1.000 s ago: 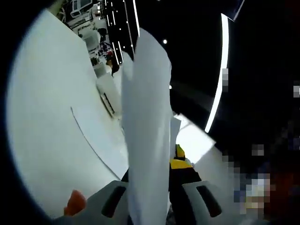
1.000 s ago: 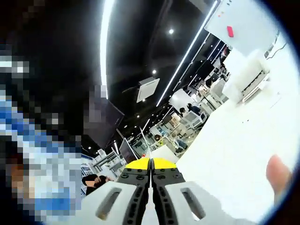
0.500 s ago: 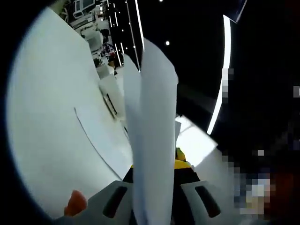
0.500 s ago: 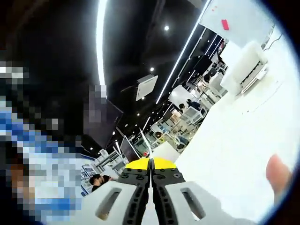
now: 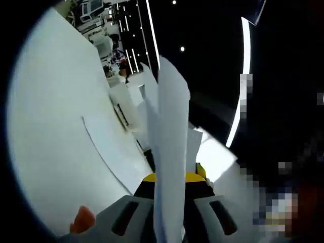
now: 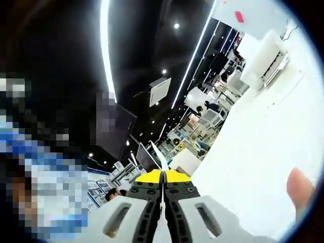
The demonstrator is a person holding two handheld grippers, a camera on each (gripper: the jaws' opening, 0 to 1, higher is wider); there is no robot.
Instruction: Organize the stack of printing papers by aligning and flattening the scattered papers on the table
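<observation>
White table (image 5: 55, 126) spread wide to the left of the left hand-held gripper (image 5: 169, 202), tilted with the view. Printing papers (image 5: 169, 152) clamped edge-on between its closed jaws, rising straight ahead, top drooping. Right hand-held gripper (image 6: 163, 195) pinched shut on 1 thin sheet edge (image 6: 158, 154). Likely light, floppy, slippery between layers; best gripped near the edges, both sides, then tapped square.

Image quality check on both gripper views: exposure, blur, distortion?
Left gripper view: the white table is blown out, the ceiling near black, and the held papers look soft so close to the lens. Right gripper view: ceiling light strips glare and bow with the fisheye; the left gripper and right gripper stay sharp.
</observation>
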